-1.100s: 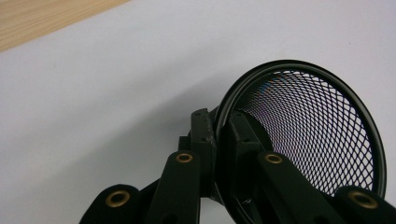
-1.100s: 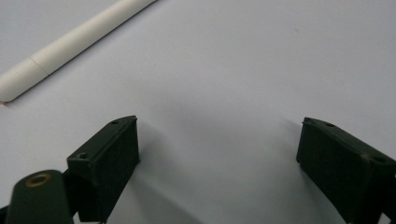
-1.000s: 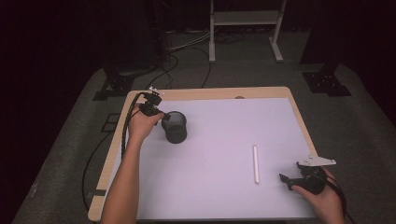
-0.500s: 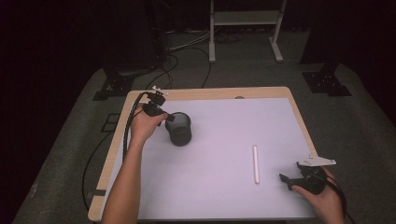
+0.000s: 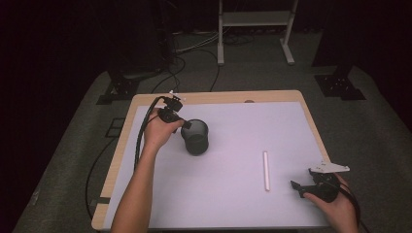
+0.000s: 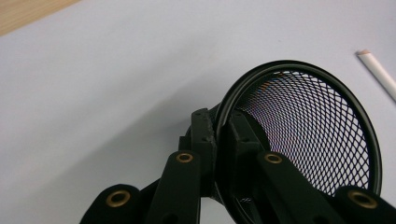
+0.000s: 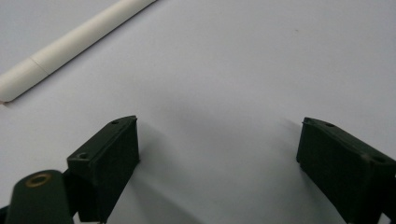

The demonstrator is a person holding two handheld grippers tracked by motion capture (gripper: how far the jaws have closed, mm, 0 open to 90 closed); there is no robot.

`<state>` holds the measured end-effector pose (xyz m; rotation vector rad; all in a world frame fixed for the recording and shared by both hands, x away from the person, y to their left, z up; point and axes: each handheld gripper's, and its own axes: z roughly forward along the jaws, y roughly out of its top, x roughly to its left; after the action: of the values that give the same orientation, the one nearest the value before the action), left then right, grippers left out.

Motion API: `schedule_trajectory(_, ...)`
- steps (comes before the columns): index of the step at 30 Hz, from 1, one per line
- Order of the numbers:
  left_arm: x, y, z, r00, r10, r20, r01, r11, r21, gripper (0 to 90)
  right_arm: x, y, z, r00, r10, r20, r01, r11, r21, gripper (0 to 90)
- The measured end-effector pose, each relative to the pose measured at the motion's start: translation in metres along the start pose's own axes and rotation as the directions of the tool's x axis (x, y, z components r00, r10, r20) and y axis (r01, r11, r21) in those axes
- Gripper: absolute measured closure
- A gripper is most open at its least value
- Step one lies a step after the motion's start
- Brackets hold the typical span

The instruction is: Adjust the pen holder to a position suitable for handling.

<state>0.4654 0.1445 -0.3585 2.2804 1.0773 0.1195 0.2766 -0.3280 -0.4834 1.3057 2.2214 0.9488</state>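
While pinching the rim of the round black wire-mesh cup (image 6: 303, 135), left gripper (image 6: 217, 135) squeezed tight; right gripper (image 7: 217, 154) wide open near the long white plastic pen (image 7: 70, 39).

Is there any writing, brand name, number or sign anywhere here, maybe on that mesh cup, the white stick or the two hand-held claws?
There is none to read.
The black mesh cup is bare mesh and rim.
The white pen is plain.
The left gripper, clamped on the cup's rim, and the open right gripper carry no marking.
The table is blank.
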Motion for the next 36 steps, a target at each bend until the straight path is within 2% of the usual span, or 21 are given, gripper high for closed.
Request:
schedule_trajectory(6, -0.009, 0.002, 0.004, 0.9996, 0.019, 0.019, -0.019, 0.9998, 0.009, 83.2, 0.0, 0.0, 0.0, 1.0, 0.0, 0.0, 0.0, 1.0, 0.0, 11.7)
schedule_trajectory(22, -0.046, 0.008, 0.024, 0.9949, 0.068, 0.074, -0.07, 0.9973, 0.022, 83.2, 0.0, 0.0, 0.0, 1.0, 0.0, 0.0, 0.0, 1.0, 0.0, 11.7)
schedule_trajectory(36, -0.067, 0.012, 0.038, 0.9887, 0.095, 0.115, -0.101, 0.9941, 0.042, 83.2, 0.0, 0.0, 0.0, 1.0, 0.001, 0.0, -0.001, 1.0, 0.0, 11.7)
